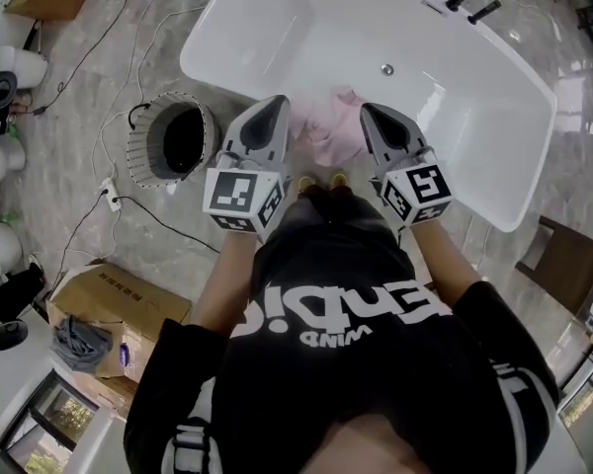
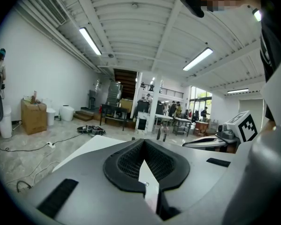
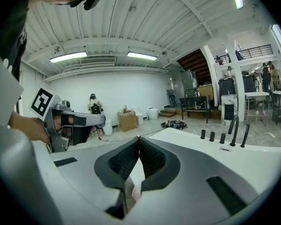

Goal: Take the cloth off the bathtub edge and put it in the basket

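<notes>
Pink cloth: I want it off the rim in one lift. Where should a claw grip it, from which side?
Pinch the pink cloth at its bunched middle from above: it lies crumpled on the bathtub rim, folds likely standing up.

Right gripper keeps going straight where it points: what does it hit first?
Probably nothing close: the shut right gripper aims about level over the bathtub, the pink cloth lying below its tip. Depth is unclear.
</notes>
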Tool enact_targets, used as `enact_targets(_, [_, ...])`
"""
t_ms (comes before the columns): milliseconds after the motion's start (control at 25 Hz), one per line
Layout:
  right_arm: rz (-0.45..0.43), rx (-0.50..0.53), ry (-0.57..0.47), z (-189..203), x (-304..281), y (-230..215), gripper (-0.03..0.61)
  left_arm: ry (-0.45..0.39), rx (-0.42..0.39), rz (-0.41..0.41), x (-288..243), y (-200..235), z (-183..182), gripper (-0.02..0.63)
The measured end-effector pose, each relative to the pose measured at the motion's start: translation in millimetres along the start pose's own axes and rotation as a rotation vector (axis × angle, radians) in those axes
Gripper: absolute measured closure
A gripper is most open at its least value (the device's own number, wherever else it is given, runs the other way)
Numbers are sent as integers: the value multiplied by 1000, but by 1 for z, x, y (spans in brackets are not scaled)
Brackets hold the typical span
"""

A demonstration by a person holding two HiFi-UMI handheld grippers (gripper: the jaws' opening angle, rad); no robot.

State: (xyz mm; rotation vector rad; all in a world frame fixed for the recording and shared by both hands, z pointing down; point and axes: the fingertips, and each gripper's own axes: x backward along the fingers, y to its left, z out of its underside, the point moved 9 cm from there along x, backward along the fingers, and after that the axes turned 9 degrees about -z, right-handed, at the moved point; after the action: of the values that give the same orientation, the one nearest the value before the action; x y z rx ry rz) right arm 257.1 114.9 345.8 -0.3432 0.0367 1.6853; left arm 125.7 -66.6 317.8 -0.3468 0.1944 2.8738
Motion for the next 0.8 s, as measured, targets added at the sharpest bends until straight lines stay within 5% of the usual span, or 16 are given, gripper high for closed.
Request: enact_targets(800, [-36,-47,52,86,-51,-65,565,116,78,41,-96,-4,105,601])
